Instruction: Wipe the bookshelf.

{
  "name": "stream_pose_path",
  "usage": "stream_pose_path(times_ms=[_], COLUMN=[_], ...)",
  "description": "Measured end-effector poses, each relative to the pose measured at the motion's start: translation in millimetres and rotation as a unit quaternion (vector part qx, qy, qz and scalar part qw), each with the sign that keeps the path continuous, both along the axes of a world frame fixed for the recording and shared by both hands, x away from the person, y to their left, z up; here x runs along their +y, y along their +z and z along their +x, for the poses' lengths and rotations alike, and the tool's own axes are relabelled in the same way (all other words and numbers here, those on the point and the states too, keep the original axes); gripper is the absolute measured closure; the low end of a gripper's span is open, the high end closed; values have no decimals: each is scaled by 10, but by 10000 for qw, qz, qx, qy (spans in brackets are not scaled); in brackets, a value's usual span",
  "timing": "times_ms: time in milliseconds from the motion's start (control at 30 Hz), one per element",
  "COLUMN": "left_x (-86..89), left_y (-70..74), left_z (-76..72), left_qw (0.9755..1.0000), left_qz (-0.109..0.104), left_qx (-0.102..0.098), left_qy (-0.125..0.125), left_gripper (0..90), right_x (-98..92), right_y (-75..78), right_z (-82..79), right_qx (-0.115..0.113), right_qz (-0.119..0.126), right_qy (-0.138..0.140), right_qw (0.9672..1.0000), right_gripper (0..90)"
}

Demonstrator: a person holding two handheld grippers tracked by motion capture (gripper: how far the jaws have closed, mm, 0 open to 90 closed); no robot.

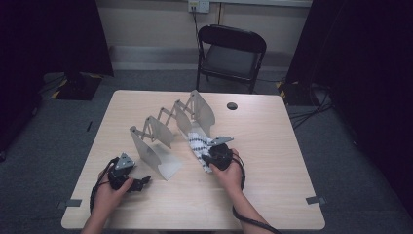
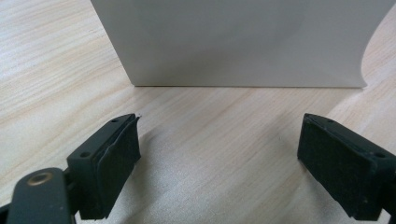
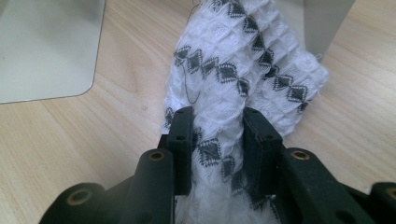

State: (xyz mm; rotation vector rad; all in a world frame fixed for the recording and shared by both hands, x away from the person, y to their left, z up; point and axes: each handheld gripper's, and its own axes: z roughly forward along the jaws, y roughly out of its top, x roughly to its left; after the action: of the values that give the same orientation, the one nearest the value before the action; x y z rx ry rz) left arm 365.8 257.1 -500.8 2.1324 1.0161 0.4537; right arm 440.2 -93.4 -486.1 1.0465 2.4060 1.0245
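Note:
A white waffle-weave cloth (image 1: 197, 142) (image 3: 233, 60) with black diamond patterns lies bunched on the wooden table, beside the far plates of an expandable metal file rack (image 1: 165, 129). My right gripper (image 1: 207, 158) (image 3: 217, 140) is shut on the cloth's near end, and the fabric is squeezed between both pads. My left gripper (image 1: 143, 183) (image 2: 219, 158) rests low over the table at the front left, open, with bare wood between its jaws. It faces the nearest rack plate (image 2: 243, 42), which stands upright just beyond the fingertips.
The rack stretches diagonally from the table's centre towards the back. A round cable hole (image 1: 232, 106) sits at the back right of the tabletop (image 1: 272, 146). A black folding chair (image 1: 231, 53) stands behind the table. Tape marks (image 1: 315, 200) lie near the front corners.

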Motion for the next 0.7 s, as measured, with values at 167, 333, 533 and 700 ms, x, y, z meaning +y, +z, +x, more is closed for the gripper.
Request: stream_pose_path(times_ms=[167,333,533,700], left_x=[0,0,0,0], left_y=[0,0,0,0], left_z=[0,0,0,0], left_qw=[10000,10000,10000,10000], left_qz=[0,0,1,0], left_qx=[2,-1,-1,-2], left_qy=[-1,-1,-2,-2], left_gripper=[126,126,126,126], right_x=[-30,-30,21,38], right_y=[88,57,-102,-70], right_z=[-12,103,186,160], right_qx=[-101,-34,214,329], right_qz=[300,264,472,546], right_qy=[-392,-744,-780,-529], right_qw=[9987,9969,9956,9966], right_gripper=[332,220,321,558])
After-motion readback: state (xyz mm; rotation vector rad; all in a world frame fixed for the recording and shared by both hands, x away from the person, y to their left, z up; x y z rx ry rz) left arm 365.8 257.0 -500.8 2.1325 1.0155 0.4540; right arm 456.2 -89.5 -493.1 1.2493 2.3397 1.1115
